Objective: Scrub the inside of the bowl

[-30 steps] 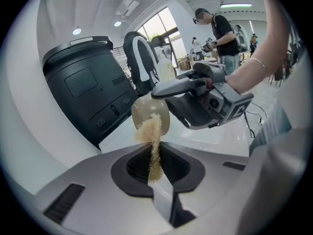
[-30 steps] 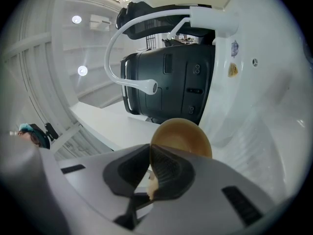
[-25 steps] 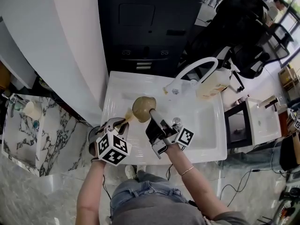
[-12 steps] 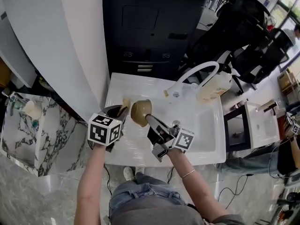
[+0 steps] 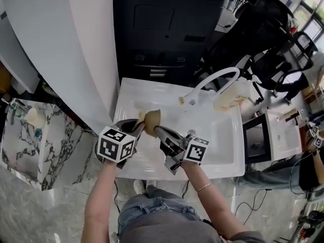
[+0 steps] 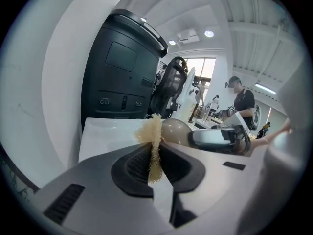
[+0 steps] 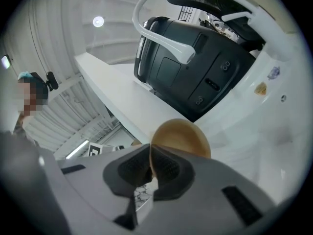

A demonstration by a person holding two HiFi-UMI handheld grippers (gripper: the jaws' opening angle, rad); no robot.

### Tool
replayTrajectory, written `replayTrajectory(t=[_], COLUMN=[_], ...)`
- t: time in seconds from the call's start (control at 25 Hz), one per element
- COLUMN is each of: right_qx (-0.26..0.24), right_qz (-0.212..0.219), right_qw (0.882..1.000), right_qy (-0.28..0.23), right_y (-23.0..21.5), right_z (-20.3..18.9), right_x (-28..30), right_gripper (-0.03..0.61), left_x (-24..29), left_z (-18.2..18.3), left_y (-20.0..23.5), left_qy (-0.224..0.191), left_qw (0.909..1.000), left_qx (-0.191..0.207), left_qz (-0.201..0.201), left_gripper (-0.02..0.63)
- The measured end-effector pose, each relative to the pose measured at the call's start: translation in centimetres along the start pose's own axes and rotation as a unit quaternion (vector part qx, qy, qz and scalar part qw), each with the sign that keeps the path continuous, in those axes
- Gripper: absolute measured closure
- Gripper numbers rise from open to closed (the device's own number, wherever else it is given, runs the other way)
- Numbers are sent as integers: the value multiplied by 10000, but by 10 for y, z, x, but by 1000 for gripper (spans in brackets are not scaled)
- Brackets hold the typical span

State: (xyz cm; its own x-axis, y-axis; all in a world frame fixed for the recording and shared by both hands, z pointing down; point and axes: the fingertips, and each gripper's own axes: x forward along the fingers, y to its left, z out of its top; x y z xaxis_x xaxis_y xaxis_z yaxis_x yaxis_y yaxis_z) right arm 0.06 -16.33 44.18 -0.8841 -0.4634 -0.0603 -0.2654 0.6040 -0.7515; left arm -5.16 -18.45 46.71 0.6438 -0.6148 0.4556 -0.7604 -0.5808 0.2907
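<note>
Tan bowl [image 7: 183, 136] sits rim-clamped in the right gripper [image 7: 149, 170], the left gripper [image 6: 154, 168] pinches a fibrous scrubber [image 6: 152, 136] at its 9 o'clock — scrub step, I judge; next: press scrubber inside.

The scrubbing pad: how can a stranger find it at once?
Look over the white sink, at its left end, where the left gripper is shut. The pad is the thin, fuzzy, straw-coloured sheet pinched between its jaws, unlike the smooth tan bowl beside it.

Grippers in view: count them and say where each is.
2. The left gripper is over the left of the sink, shut on a scrub pad; the right gripper, just right of it, is shut on the bowl by its rim. None hidden.
</note>
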Motion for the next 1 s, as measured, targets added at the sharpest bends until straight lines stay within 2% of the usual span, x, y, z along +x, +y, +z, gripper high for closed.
replayTrajectory(t=[0.16,0.44,0.76,1.0], right_qx=[-52,-242,-109,-234], right_qz=[-124,-329,-497,-691], right_qw=[9999,9990,9986,9970], right_qy=[109,206,145,268], right_y=[-4,-10,-8,-10], right_z=[-4,1,3,3], right_x=[5,11,13,13], right_gripper=[557,558,558,558], left_x=[-7,-18,-25,-25], left_z=[2,7,6,5], left_y=[-3,-5,-8,-10], left_qy=[38,-60,-80,-6], left_qw=[9999,9999,9999,9997], left_qx=[72,125,116,233], left_qz=[-119,-71,-38,60], left_gripper=[568,568,568,568])
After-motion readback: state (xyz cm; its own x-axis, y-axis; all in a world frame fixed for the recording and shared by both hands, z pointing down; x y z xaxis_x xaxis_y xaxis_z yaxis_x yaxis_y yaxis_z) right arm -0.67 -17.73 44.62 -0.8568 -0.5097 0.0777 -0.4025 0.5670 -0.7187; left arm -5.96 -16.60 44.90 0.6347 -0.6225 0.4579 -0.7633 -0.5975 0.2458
